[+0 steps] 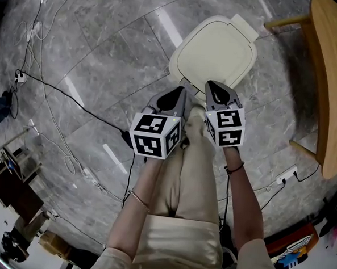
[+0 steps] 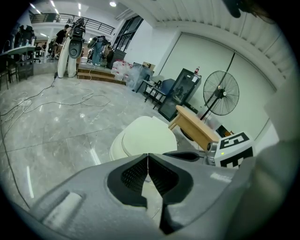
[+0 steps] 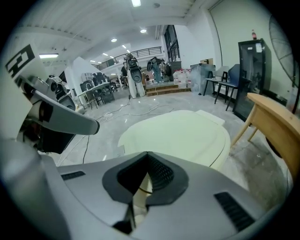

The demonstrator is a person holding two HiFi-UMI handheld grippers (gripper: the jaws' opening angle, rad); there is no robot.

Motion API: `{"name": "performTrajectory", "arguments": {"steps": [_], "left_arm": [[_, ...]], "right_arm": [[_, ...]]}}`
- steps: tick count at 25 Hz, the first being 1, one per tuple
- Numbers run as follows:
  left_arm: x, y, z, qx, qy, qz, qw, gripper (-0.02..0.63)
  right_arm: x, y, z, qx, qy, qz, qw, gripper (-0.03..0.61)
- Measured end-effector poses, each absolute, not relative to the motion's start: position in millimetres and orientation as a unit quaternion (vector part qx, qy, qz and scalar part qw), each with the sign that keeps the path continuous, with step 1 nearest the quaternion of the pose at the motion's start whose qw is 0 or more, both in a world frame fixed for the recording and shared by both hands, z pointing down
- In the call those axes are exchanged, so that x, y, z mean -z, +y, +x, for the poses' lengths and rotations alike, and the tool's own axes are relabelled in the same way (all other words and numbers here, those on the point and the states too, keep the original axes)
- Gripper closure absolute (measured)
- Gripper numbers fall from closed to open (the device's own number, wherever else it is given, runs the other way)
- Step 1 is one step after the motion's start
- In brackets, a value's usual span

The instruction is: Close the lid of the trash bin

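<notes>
A cream trash bin (image 1: 216,51) stands on the grey stone floor, its lid lying flat over the body with a small tab at the far side. In the left gripper view the trash bin (image 2: 145,136) sits just beyond the jaws; in the right gripper view the trash bin (image 3: 183,133) fills the middle. My right gripper (image 1: 217,89) is shut with nothing in it, its tip over the lid's near rim; whether it touches I cannot tell. My left gripper (image 1: 176,95) is shut and empty, just short of the bin's near left edge. The jaws meet in both gripper views.
A light wooden table (image 1: 331,73) stands to the right of the bin, its legs close to it. Black cables (image 1: 46,84) run over the floor at the left. A white power strip (image 1: 285,175) lies at the right. A standing fan (image 2: 221,96) and black cabinet (image 2: 180,93) stand behind.
</notes>
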State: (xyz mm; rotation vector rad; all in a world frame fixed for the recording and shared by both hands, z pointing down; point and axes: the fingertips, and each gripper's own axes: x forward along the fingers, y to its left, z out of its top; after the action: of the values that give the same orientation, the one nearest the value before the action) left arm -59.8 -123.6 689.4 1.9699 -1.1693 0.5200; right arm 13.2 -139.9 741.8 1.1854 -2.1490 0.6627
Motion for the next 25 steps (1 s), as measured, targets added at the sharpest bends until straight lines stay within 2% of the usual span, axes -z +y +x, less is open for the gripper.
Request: {"name": "performTrajectory", "arguments": {"steps": [17, 25], "left_arm": [[-692, -127, -56, -0.214, -0.454, 0.772, 0.39, 0.591], [-674, -132, -58, -0.209, -0.448, 0.781, 0.382, 0.591]], "right_arm": [[-750, -140, 11, -0.244, -0.796, 0.435, 0.343, 0.574], [-739, -142, 12, -0.263, -0.796, 0.438, 0.324, 0.574]]}}
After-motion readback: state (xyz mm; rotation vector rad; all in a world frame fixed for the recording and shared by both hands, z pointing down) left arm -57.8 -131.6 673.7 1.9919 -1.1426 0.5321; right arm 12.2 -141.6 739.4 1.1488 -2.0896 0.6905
